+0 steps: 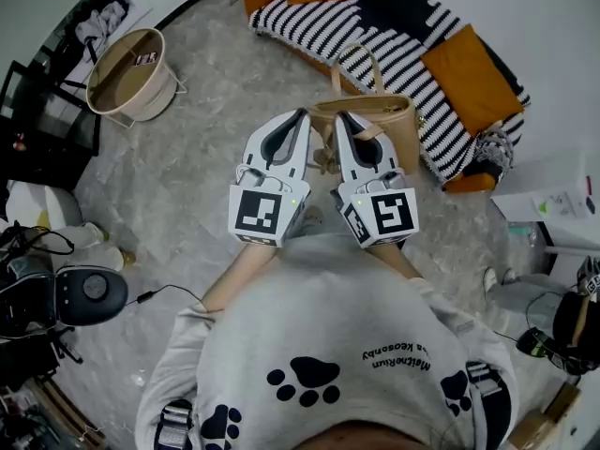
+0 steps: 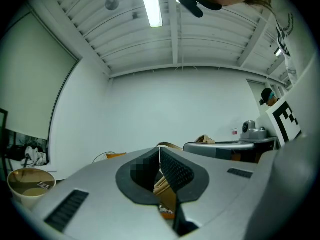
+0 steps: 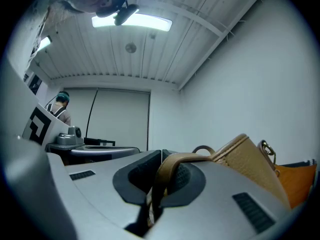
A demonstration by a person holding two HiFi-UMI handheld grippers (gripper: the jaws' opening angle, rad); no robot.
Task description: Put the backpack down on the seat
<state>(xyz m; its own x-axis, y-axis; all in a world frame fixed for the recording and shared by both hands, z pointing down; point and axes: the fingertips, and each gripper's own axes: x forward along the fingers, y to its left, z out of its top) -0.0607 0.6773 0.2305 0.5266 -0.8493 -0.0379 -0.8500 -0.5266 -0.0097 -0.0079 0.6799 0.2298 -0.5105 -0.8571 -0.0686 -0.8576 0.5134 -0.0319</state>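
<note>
A tan backpack hangs in front of me, over the grey floor just short of the sofa, which has a black-and-white striped cover. My left gripper and right gripper are raised side by side, tips at the bag's top edge. In the right gripper view the jaws are shut on a tan strap that drapes over one finger, and the bag's body hangs to the right. The left gripper has its jaws together, with tan strap showing in the gap behind the pads.
Orange cushions lie on the sofa. A round beige tub stands on the floor at the far left. Black equipment sits at the left, and a white box at the right. Another person stands far off.
</note>
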